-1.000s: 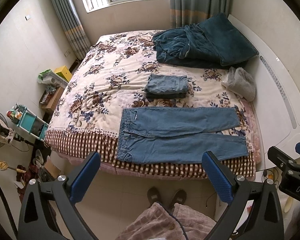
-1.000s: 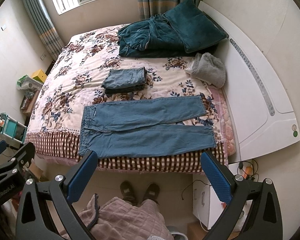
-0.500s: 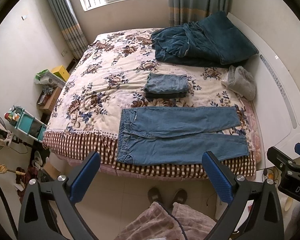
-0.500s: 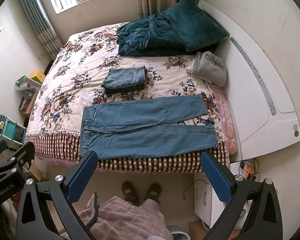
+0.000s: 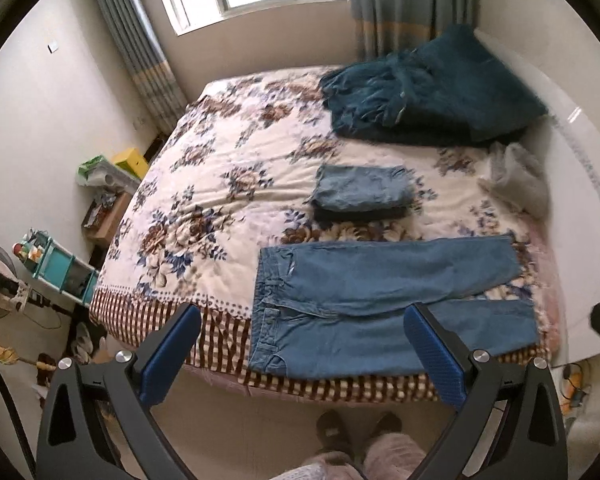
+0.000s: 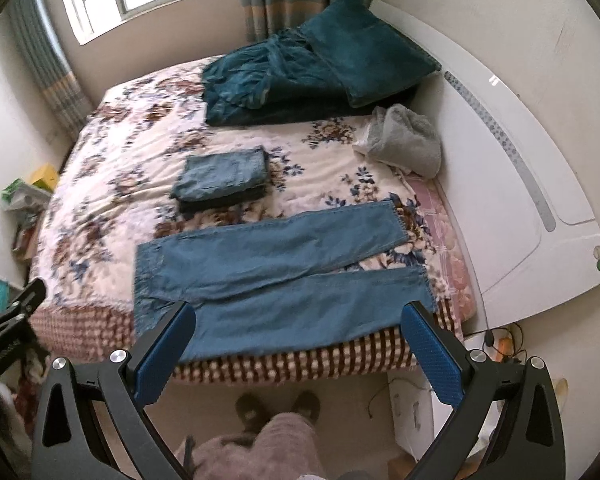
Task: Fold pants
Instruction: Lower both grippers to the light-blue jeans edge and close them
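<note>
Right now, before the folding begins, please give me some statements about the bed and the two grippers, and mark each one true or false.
1. The unfolded jeans lie flat near the front edge of the bed. True.
2. The left gripper is shut on the waistband. False: it is open and holds nothing.
3. A folded pair of jeans lies behind the unfolded pair. True.
4. The grey towel lies on top of the unfolded jeans. False: it lies apart, near the headboard.
5. The right gripper is open. True.
</note>
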